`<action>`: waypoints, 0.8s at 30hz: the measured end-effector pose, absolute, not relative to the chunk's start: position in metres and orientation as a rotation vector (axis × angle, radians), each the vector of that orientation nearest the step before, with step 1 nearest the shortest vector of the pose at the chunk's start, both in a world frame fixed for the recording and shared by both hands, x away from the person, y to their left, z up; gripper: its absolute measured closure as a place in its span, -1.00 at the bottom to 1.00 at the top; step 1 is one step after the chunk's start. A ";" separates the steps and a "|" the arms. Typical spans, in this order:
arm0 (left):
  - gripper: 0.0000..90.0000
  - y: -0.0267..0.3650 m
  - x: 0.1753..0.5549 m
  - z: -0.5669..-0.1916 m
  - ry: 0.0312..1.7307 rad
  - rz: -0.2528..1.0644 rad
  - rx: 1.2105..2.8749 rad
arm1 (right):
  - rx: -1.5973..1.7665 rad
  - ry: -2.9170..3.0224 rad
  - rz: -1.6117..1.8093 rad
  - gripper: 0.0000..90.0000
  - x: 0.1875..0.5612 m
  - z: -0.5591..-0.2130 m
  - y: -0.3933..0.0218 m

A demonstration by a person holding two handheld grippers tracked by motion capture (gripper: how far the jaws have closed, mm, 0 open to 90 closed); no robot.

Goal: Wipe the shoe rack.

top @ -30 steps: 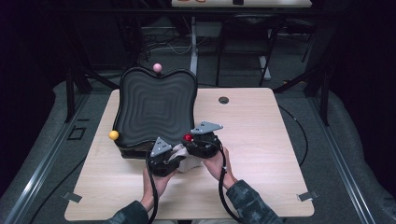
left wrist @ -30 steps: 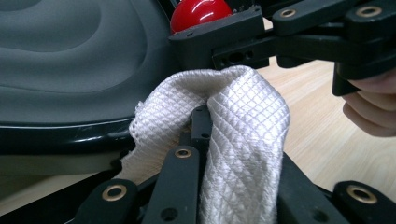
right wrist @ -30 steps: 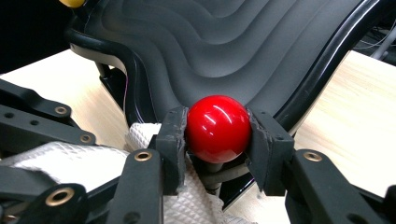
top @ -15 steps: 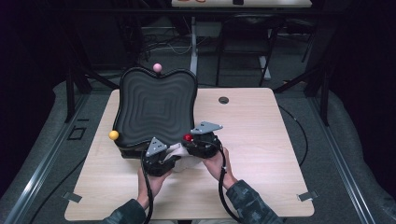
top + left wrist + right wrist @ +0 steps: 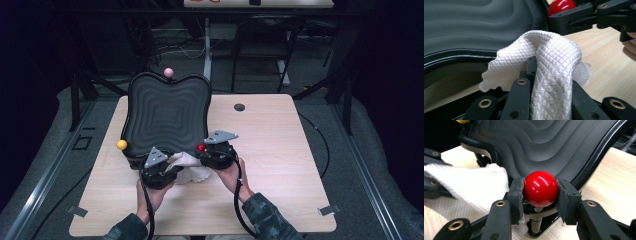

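A black wavy board (image 5: pixel 167 115) stands tilted on the table, with ball knobs at its corners: pink (image 5: pixel 168 72), yellow (image 5: pixel 121 145) and red (image 5: pixel 201 147). My right gripper (image 5: pixel 540 192) is shut on the red ball (image 5: pixel 540 188) at the board's near right corner. My left gripper (image 5: pixel 536 72) is shut on a white waffle-weave cloth (image 5: pixel 554 57), which drapes over its jaws just in front of the board's lower edge (image 5: pixel 474 25). In the high view the cloth (image 5: pixel 187 165) lies between the left gripper (image 5: pixel 162 167) and the right gripper (image 5: pixel 207 152).
The wooden table (image 5: pixel 280 150) has a small dark round grommet (image 5: pixel 239 107) at the back right of the board. Tape marks sit at the near corners (image 5: pixel 327 210). Dark frames and cables stand behind the table.
My left gripper has shifted to the left along the board's near edge, taking the cloth with it. The right gripper has stayed on the red ball.
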State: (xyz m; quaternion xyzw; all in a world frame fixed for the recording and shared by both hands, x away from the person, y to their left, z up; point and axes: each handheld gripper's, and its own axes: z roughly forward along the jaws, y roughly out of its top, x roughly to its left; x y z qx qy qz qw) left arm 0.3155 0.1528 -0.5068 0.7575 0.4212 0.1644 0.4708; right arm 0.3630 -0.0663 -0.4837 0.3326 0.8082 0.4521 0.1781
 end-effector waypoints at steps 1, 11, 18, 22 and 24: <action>0.87 0.155 0.316 -0.507 1.039 0.405 1.852 | 0.941 2.287 1.278 0.34 0.363 -0.484 -0.066; 0.88 0.174 0.320 -0.509 1.097 0.438 1.839 | 0.941 2.286 1.278 0.34 0.363 -0.484 -0.066; 0.87 0.185 0.323 -0.510 1.128 0.453 1.838 | 0.941 2.286 1.277 0.34 0.363 -0.484 -0.066; 0.87 0.194 0.325 -0.511 1.153 0.468 1.833 | 0.940 2.286 1.277 0.34 0.363 -0.484 -0.066; 0.87 0.199 0.325 -0.512 1.167 0.478 1.831 | 0.941 2.286 1.277 0.34 0.363 -0.484 -0.066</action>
